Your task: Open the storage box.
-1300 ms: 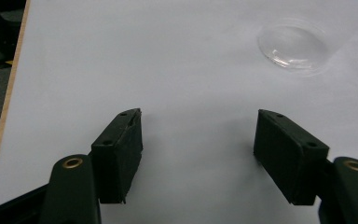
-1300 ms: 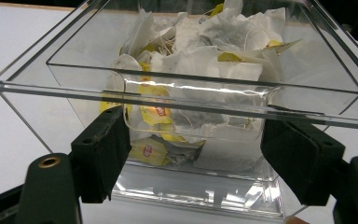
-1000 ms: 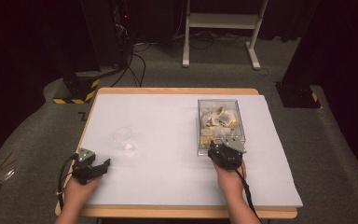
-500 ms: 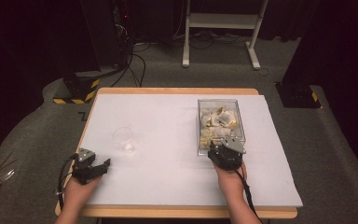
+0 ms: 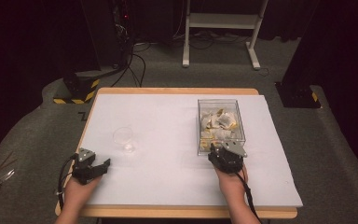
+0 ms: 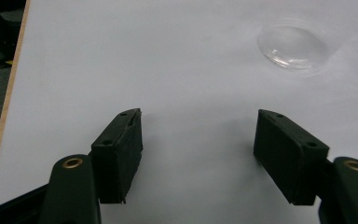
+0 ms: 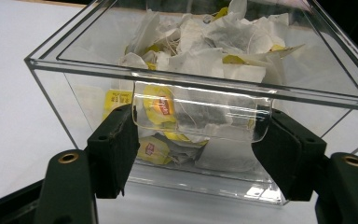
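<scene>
A clear plastic box [image 5: 220, 125] full of tea bags [image 5: 216, 122] with yellow tags stands on the right half of the white table [image 5: 168, 140]. My right gripper [image 5: 227, 156] is at the box's near wall. In the right gripper view its jaws stand wide, and its pads [image 7: 121, 140] press on the two ends of a clear handle [image 7: 200, 114] on that wall. A small clear cup [image 5: 123, 137] stands on the left half of the table. My left gripper [image 5: 93, 169] rests near the front left edge, open and with nothing in it. The cup [image 6: 294, 45] lies ahead of it to the right.
The table's wooden edge [image 6: 9, 93] runs close on the left gripper's left. Beyond the table's far side are a black stand with yellow-black stripes [image 5: 77, 88], cables, and a white frame [image 5: 221, 28] on the grey carpet.
</scene>
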Demonstrator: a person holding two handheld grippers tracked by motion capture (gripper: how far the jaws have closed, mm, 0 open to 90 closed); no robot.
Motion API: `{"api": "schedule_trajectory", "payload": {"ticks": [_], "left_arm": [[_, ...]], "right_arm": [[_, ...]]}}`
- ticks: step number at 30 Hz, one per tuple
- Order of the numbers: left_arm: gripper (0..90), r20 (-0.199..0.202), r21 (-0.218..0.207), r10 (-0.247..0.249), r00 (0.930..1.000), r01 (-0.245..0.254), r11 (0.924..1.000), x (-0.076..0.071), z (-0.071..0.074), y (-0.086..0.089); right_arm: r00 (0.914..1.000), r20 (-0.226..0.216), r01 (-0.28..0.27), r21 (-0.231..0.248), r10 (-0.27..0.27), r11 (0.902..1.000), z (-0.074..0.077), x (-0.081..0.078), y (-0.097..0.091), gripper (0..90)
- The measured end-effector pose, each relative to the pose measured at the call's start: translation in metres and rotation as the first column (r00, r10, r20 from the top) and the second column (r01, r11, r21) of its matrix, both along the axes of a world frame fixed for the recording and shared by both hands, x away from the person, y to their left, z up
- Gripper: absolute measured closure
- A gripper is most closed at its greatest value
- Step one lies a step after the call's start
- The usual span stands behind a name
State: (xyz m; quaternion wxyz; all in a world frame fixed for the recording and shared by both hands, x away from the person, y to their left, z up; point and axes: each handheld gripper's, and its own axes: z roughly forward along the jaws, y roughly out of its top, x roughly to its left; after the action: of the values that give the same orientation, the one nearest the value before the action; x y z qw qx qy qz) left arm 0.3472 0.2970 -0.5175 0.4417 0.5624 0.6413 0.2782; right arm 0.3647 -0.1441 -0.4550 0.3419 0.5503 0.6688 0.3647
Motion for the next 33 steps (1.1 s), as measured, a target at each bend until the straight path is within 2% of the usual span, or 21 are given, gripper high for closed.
{"api": "schedule_trajectory", "payload": {"ticks": [33], "left_arm": [[32.7, 0.0, 0.001, -0.001, 1.0, 0.001, 1.0, 0.0, 0.0, 0.0]], "right_arm": [[0.9995, 0.007, -0.029, 0.006, 0.029, 0.9996, -0.001, -0.037, -0.006, 32.2]]}}
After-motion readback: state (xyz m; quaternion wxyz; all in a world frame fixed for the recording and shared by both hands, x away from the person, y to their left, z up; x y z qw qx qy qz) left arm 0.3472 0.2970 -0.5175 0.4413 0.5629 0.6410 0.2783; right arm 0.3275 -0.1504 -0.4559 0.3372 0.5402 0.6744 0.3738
